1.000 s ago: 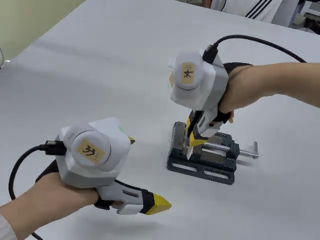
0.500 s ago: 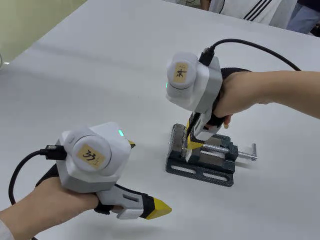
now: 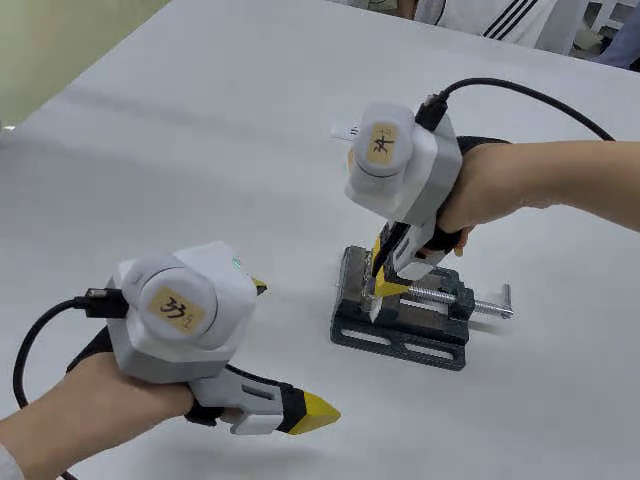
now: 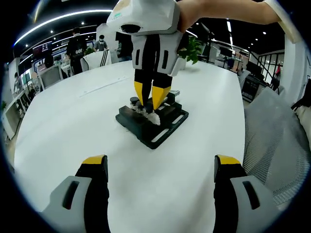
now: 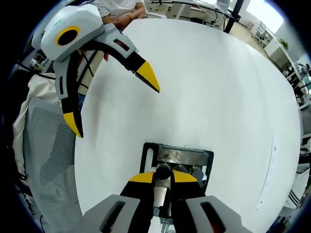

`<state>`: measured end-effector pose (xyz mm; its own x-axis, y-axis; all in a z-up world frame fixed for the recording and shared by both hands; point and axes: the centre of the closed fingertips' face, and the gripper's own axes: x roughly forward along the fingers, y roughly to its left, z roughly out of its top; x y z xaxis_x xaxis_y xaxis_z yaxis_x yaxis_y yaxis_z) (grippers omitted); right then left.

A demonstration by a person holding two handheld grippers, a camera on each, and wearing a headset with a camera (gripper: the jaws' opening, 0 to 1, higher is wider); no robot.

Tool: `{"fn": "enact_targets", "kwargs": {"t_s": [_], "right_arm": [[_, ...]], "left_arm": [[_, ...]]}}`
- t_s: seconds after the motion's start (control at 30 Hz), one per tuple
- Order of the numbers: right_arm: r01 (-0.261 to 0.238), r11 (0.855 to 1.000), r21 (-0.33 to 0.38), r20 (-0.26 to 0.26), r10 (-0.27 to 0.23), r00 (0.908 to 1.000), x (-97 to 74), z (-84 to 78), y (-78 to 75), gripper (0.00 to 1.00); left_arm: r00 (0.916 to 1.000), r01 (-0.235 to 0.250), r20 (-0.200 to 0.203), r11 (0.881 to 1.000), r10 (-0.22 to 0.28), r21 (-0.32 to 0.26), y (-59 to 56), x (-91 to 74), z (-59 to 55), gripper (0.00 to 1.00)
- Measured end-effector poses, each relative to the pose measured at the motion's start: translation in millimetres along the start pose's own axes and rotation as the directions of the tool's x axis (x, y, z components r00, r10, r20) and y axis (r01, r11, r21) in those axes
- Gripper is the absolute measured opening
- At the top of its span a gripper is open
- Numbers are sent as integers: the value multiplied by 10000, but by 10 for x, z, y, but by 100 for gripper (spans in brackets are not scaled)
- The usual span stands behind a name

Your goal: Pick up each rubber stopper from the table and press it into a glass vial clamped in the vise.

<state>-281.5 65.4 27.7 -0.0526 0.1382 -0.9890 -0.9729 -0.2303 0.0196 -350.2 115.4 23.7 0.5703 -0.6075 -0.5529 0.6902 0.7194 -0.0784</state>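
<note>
A dark metal vise (image 3: 400, 330) stands on the white table, with small glass vials (image 5: 196, 173) clamped in a row between its jaws. My right gripper (image 3: 383, 288) points down onto the vise's near end. Its yellow-tipped jaws are shut on a dark rubber stopper (image 5: 163, 171) that sits on a vial. In the left gripper view, the right gripper (image 4: 149, 99) stands upright over the vise (image 4: 158, 127). My left gripper (image 3: 287, 348) hovers low over the table, to the left of the vise, wide open with nothing between its fingers. The left gripper (image 5: 111, 101) also shows open in the right gripper view.
The vise's screw handle (image 3: 490, 307) sticks out to the right. A black cable (image 3: 520, 92) runs from the right gripper, another (image 3: 40, 330) from the left. People and office desks are at the far side of the table (image 3: 200, 130).
The right gripper's body has tipped and shifted slightly to the right while its tips stay on the vise. The left gripper has barely moved.
</note>
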Motion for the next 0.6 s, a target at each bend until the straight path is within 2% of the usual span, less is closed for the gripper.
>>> {"fn": "enact_targets", "kwargs": {"t_s": [0.27,0.4,0.6], "right_arm": [[-45,9998,-178,13,45,10000,-15,-4,21,9],[103,9997,-230,49,-102,9999,-66,-26,9,13],[-35,9999,169,471,27,9989,-175,-29,-12,7]], "left_arm": [[10000,1,-30,10000,-1,-23,5,-12,-12,89],[10000,16,-33,10000,-16,-23,-4,-11,-13,89],[10000,-39,68,10000,39,10,5,-14,23,89]]}}
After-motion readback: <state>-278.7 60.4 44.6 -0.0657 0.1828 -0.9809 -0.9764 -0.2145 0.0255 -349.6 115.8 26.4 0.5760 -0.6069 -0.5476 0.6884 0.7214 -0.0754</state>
